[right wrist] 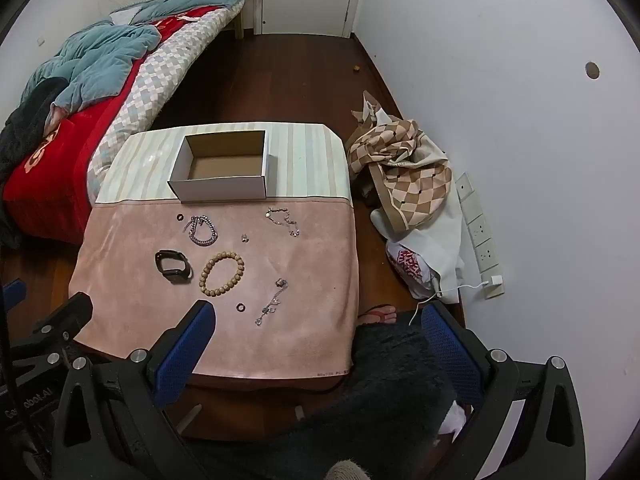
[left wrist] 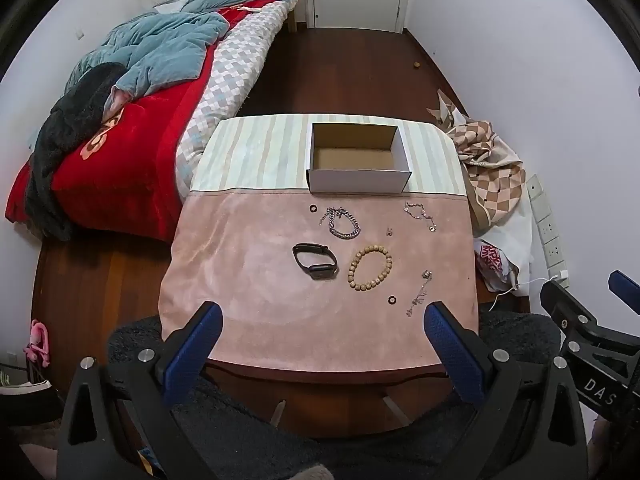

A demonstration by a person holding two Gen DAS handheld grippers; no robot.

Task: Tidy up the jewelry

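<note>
An open, empty cardboard box (left wrist: 359, 159) (right wrist: 224, 168) stands at the table's far side. On the pink cloth (left wrist: 248, 280) (right wrist: 132, 280) lie a black watch (left wrist: 315, 261) (right wrist: 173, 265), a wooden bead bracelet (left wrist: 370, 267) (right wrist: 222, 273), a silver chain bracelet (left wrist: 342, 222) (right wrist: 202, 230), a thin chain (left wrist: 419, 213) (right wrist: 283, 219), another thin chain (left wrist: 420, 294) (right wrist: 272, 300), two small dark rings (left wrist: 392, 300) (left wrist: 313, 208) and a tiny earring pair (left wrist: 389, 231). My left gripper (left wrist: 322, 344) and right gripper (right wrist: 316, 344) are open and empty, at the table's near edge.
A bed (left wrist: 132, 120) with red and blue quilts stands left of the table. Checkered cloth and bags (right wrist: 404, 168) lie on the floor at the right, by a wall power strip (right wrist: 478, 232). A dark fuzzy garment (right wrist: 380, 400) is below the grippers.
</note>
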